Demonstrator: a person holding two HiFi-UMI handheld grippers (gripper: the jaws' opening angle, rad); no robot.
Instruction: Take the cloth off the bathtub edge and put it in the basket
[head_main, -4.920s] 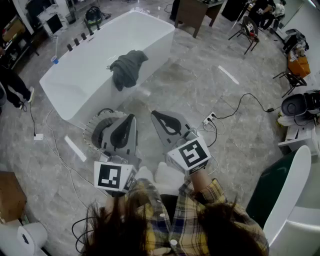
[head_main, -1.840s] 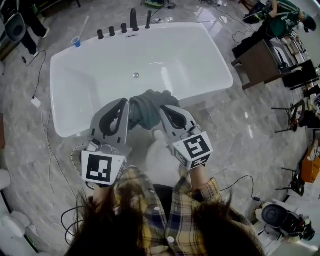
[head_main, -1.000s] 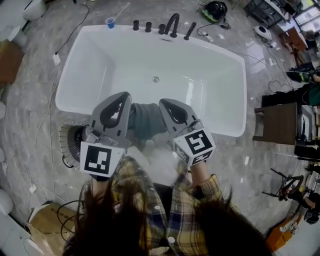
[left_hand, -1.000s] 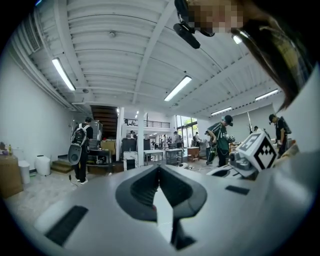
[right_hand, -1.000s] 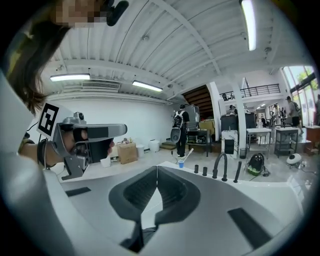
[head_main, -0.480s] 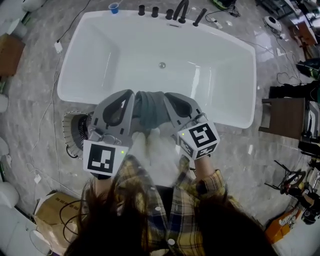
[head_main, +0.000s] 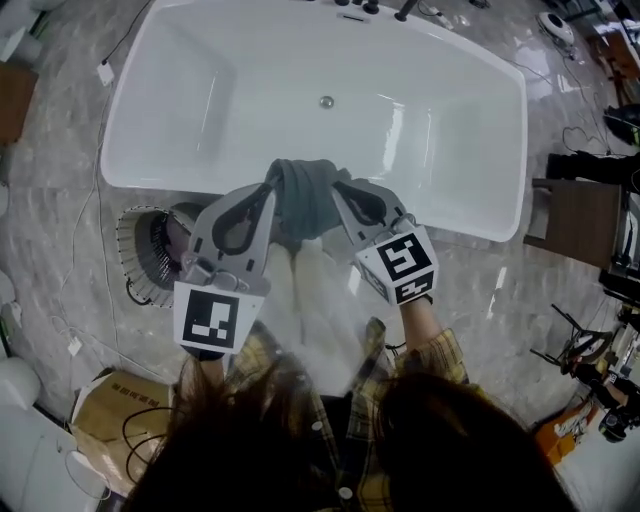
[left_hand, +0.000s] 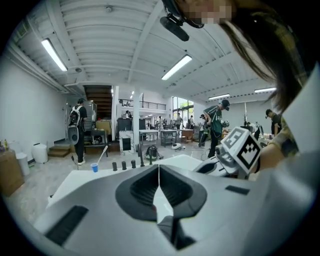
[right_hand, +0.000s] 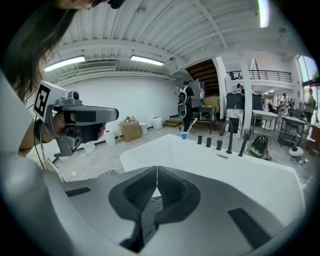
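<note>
On the grey stone floor, far left and nearest me: a cardboard box (head_main: 103, 418) with loose cable lying over it.

Next along: the basket (head_main: 134, 262), round and wire-sided, on the floor just beside the near wall of the tub (head_main: 220, 100). Its right half is hidden behind the left gripper. Can't see what is in it.

Left gripper (head_main: 267, 193): held out in front of the person, marker cube towards them, tip over the tub's near rim. Jaws pressed together along their whole edge, nothing between them. Tip lies at the left side of the cloth; touching or just beside, can't tell.

Cloth (head_main: 303, 196): dark grey, bunched, draped over the near rim about midway along it, part hanging into the tub. It sits between the two gripper tips. Well apart from the basket.

Right gripper (head_main: 339, 187): same posture, angled down at the rim, tip at the cloth's right side. Jaws closed tip to tip, empty.

Tub itself white, drain (head_main: 326, 101) visible in its floor. From the gripper views, black taps (right_hand: 218, 144) line the far rim, with a blue cup (right_hand: 184, 135) near them.

Far right: a dark wooden table (head_main: 582, 224), apart from the tub.
</note>
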